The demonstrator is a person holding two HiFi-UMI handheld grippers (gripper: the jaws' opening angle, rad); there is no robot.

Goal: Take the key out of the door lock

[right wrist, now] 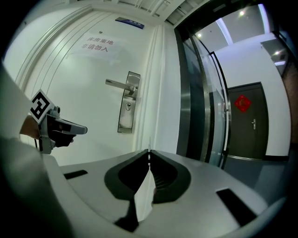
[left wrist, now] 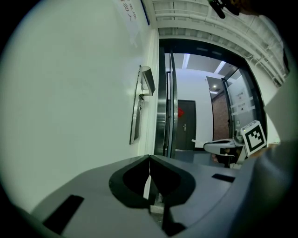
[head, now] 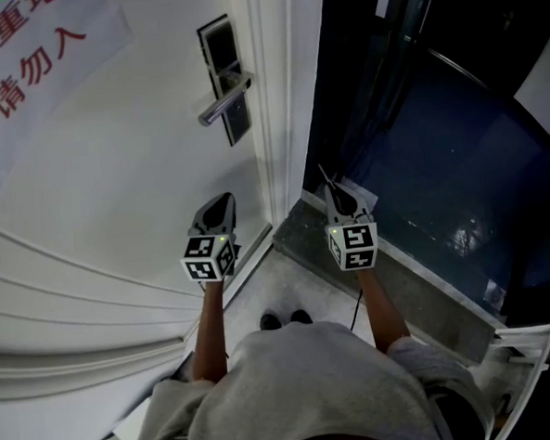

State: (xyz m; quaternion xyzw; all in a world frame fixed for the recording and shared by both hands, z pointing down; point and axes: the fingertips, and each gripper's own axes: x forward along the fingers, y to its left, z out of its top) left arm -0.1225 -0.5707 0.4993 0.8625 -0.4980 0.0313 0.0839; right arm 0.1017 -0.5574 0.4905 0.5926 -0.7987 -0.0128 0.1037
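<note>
Right gripper view: the right gripper (right wrist: pixel 149 154) is clenched, its grey jaws meeting at the tips. A thin metal sliver, the key (right wrist: pixel 149 145), stands up out of the pinch. The key is out of the lock (right wrist: pixel 126 102) and well apart from it. The keyhole (right wrist: pixel 127 106), below the handle (right wrist: pixel 117 83), shows bare.

Left gripper view: the left gripper (left wrist: pixel 149 158) is clenched too, tips together with nothing between them, only a pale seam lower down.

Only the head view shows both grippers side by side. The left is before the white door (head: pixel 114 178) and the right over the grey speckled stone sill (head: pixel 398 263), with the key a fine slanted rod past its tip. That view also shows a paper notice (head: pixel 24 72) with red characters on the door.

The right gripper view faces the lock plate square on: tall brushed metal with a straight lever handle pointing left. The left gripper view sees the same plate edge-on, a narrow strip standing off the smooth door.
</note>
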